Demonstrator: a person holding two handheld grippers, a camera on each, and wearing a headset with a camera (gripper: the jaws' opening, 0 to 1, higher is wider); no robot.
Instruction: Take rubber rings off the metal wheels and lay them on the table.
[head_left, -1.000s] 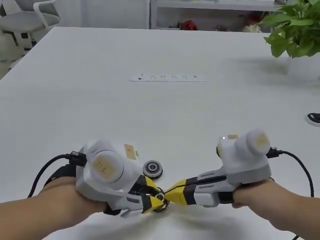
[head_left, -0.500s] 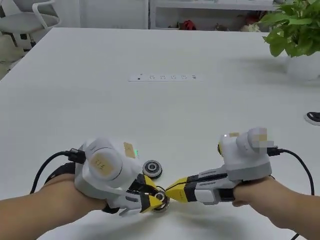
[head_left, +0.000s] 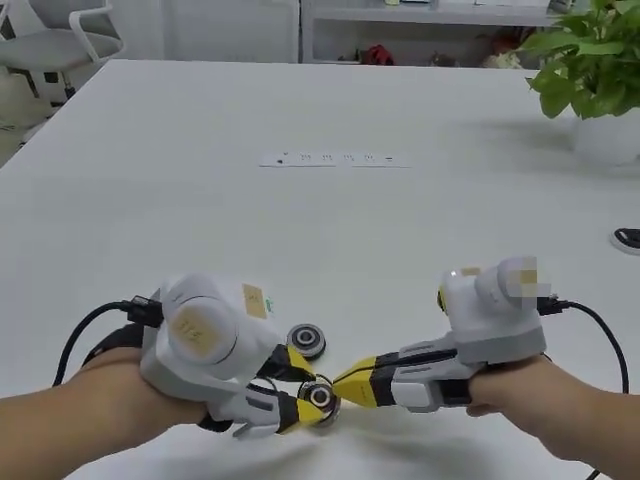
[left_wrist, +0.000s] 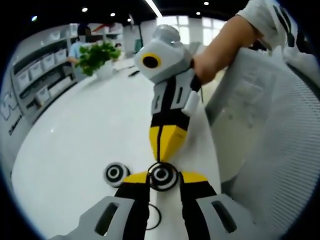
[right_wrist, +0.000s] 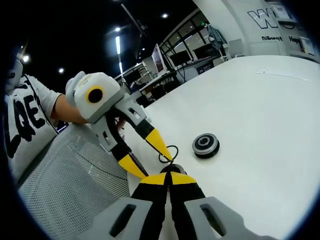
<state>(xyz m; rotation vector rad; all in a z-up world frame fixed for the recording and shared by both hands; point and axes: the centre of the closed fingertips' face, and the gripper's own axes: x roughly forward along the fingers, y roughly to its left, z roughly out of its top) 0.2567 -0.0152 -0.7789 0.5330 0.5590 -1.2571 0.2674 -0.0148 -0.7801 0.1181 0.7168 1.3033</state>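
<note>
Table (head_left: 330, 230): white.
Left gripper (left_wrist: 162, 175): jaws clamp a wheel (head_left: 320, 398).
Right gripper (right_wrist: 171, 174): jaws pressed together, touching it.
Done: loose ring (right_wrist: 168, 152) beneath jaws.
Pending: second wheel (right_wrist: 205, 144) beside them.

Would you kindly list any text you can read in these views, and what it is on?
"QE": shirt, partly hidden.
"W": wall, cut off; the small line beneath is too blurred.
Tan stickers: unreadable.

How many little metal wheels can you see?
2. One wheel is held in the left gripper, with the right gripper's tips right at it. The other wheel lies on the table beside them. More could be hidden behind the grippers.
</note>
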